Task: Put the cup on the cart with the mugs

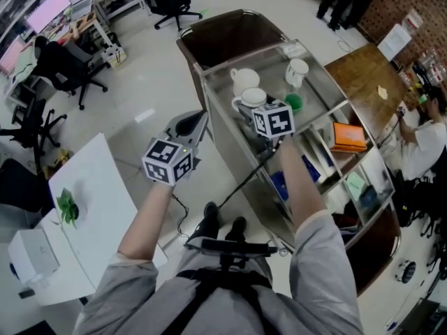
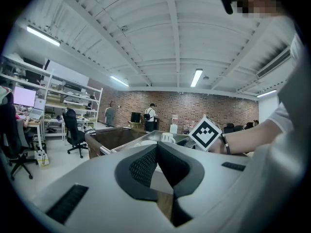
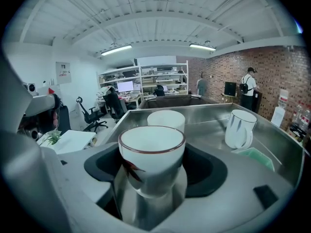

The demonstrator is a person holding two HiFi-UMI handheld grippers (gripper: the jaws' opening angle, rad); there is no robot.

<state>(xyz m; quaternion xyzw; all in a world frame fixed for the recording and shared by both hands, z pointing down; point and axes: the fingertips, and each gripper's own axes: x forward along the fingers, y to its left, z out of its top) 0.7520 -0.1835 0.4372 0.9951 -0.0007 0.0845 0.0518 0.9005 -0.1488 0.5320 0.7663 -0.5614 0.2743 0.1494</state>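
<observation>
White ceramic cup (image 3: 151, 152) with a brown rim and a red-and-dark mark on its side, pinched upright between the right tongs (image 3: 153, 178), dark pads pressed on both flanks. Held low over the top tray of the stainless-steel cart (image 3: 214, 123), near the edge closest to the person; contact with the tray impossible to tell. Just behind the cup, a plain white mug (image 3: 166, 116). Further right and well apart, a white handled mug (image 3: 240, 129) with grey streaks, beside a flat green piece (image 3: 256, 158). Empty left tongs (image 2: 156, 152) pressed together, held about level off the cart's side. Lower on the cart, an orange box (image 1: 347, 135) on a shelf. Off to the left in the head view, a white counter (image 1: 105, 215) with a small green plant (image 1: 67, 206).
</observation>
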